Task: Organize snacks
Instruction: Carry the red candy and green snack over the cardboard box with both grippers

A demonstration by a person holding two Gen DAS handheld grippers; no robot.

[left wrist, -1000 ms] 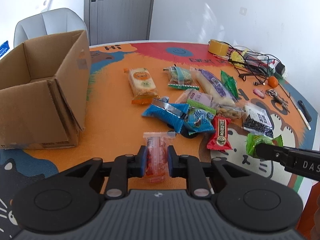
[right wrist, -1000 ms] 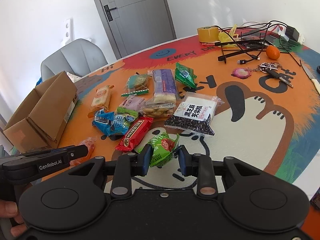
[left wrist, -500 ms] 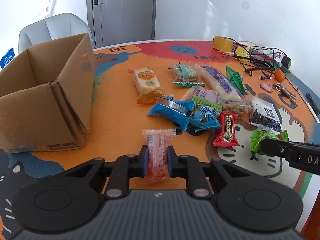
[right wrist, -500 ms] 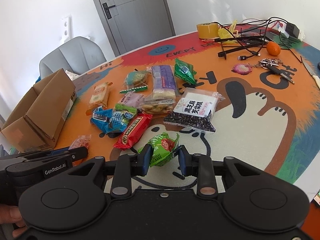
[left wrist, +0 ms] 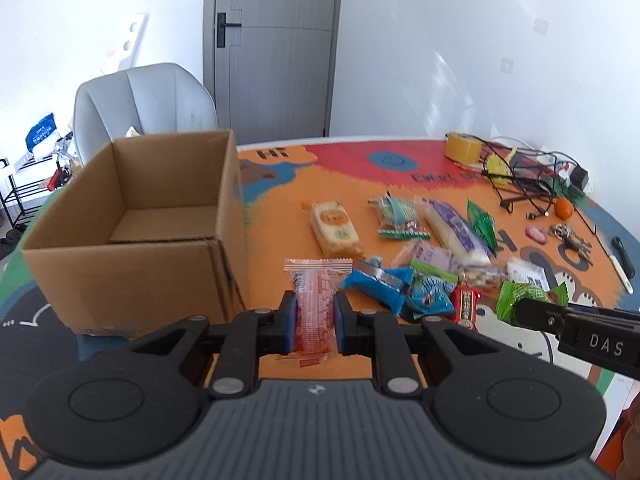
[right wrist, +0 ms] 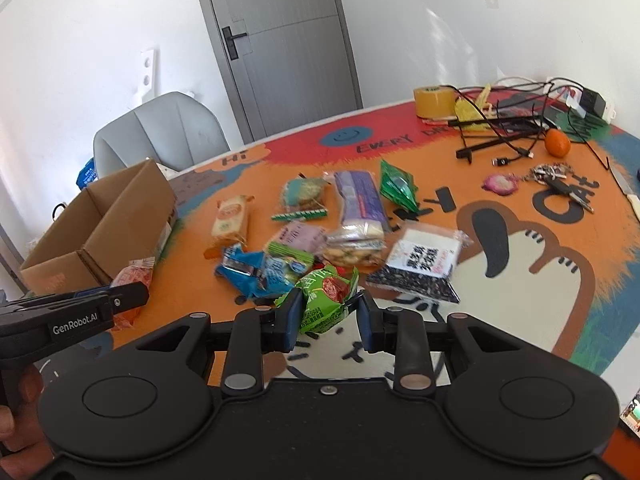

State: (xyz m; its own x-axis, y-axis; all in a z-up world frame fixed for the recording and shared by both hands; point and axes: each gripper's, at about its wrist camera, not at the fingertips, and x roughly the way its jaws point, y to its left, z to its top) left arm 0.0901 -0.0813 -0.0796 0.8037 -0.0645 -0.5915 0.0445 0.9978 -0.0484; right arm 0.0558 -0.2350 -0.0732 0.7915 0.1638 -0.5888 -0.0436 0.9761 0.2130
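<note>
My left gripper [left wrist: 314, 322] is shut on a clear packet of red snack pieces [left wrist: 314, 308], held upright above the mat, just right of the open cardboard box [left wrist: 132, 224]. My right gripper [right wrist: 328, 318] is shut on a green snack packet [right wrist: 326, 300], lifted off the table. In the left wrist view the green packet [left wrist: 524, 294] and the right gripper's finger [left wrist: 576, 326] show at the right. The right wrist view has the red packet [right wrist: 134, 280] and the left gripper's finger [right wrist: 76, 312] at its left. Several more snack packets [left wrist: 404, 248] lie in a loose heap on the mat.
The round table [right wrist: 520, 280] carries a colourful cartoon mat. At its far right lie a roll of yellow tape [right wrist: 434, 102], tangled black cables [right wrist: 516, 124], a small orange [right wrist: 557, 143] and keys [right wrist: 560, 180]. A grey chair [left wrist: 140, 108] stands behind the box. A hand [right wrist: 12, 432] holds the left gripper.
Both grippers have risen with their packets, which now hang off the mat. The left view has tipped up, so the inside of the box shows.
</note>
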